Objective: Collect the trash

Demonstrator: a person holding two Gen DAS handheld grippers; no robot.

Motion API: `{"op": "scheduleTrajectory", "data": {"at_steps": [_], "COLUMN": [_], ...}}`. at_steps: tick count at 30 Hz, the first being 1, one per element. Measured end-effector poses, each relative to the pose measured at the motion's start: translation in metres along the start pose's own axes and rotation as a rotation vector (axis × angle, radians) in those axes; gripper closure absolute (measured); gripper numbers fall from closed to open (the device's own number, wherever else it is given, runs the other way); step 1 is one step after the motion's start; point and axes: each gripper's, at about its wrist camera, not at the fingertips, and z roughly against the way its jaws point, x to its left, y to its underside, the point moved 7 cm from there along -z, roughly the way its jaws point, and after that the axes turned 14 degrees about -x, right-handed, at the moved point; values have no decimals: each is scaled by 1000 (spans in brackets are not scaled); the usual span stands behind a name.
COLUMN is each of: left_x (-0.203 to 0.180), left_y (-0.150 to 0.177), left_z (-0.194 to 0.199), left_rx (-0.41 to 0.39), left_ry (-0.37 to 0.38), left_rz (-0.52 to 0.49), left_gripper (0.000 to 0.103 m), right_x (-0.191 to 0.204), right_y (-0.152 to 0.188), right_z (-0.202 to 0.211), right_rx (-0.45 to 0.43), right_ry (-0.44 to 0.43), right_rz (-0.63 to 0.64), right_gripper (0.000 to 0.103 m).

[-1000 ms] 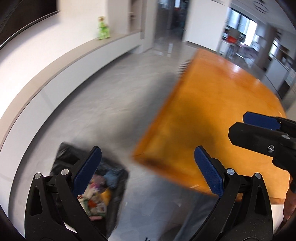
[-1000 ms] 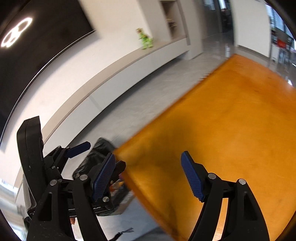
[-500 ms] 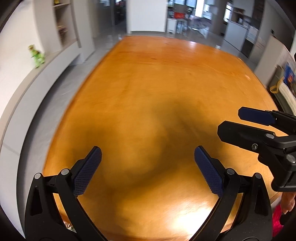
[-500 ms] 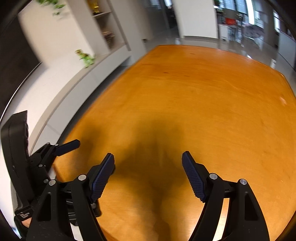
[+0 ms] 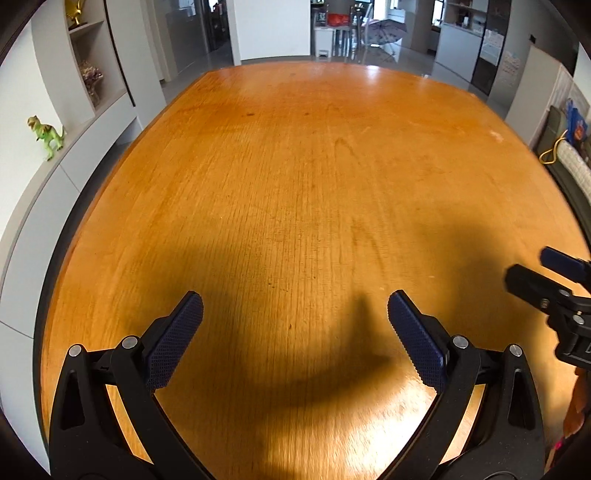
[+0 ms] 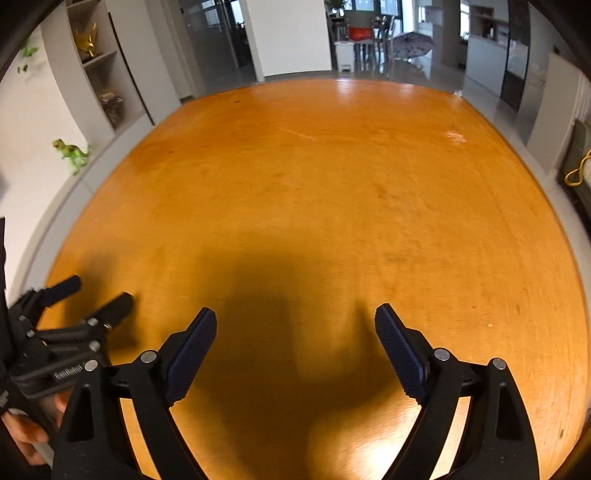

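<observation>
Shelving (image 5: 86,70) stood far ahead and to the left of the tongs; its niches held a gold ornament (image 5: 75,13) above and a dried bunch (image 5: 90,74) below. On the ledge nearer by stood a green toy dinosaur (image 5: 46,134). No trash and no bin showed anywhere in either view, so where the trash lay I could not tell.

Both hands were carried side by side over the orange wooden table (image 5: 314,166), tilted steeply down toward the wood. Fingers of the left hand (image 6: 27,435) wrapped the handle at the lower left edge of the right view.

From the left: the left gripper (image 5: 295,325) had its blue pads spread wide, with bare tabletop between them and nothing touched. Just to its right, the right gripper (image 6: 295,332) was opening, jaws already far apart, with only shadowed wood between them. Each tool's dark tip showed at the edge of the other's view, near but apart.
</observation>
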Motion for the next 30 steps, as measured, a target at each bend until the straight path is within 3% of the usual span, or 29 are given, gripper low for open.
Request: {"op": "scheduleTrajectory", "data": {"at_steps": [3,8,11,30], "left_x": [3,7,7,5], "left_y": [3,-4,-5,-6], "left_z": [-9,-17,-20,-22], "left_rx": [7,-13,-22,-22], "left_ry": [-32,-22,-16,-13], "left_rz": [-14,33,55,53], "left_gripper": [6,6,6,6], "right_x": [-3,-12,-16,-22], "right_y": [0,-2,0,0], "right_z": [-7,-28,-32,-33], "right_rx": [-17,-17,-31,-32], "right_ry": [56,105,116,124], "right_rz": [33,37,25,19], "right_gripper": [15,11,3,3]}}
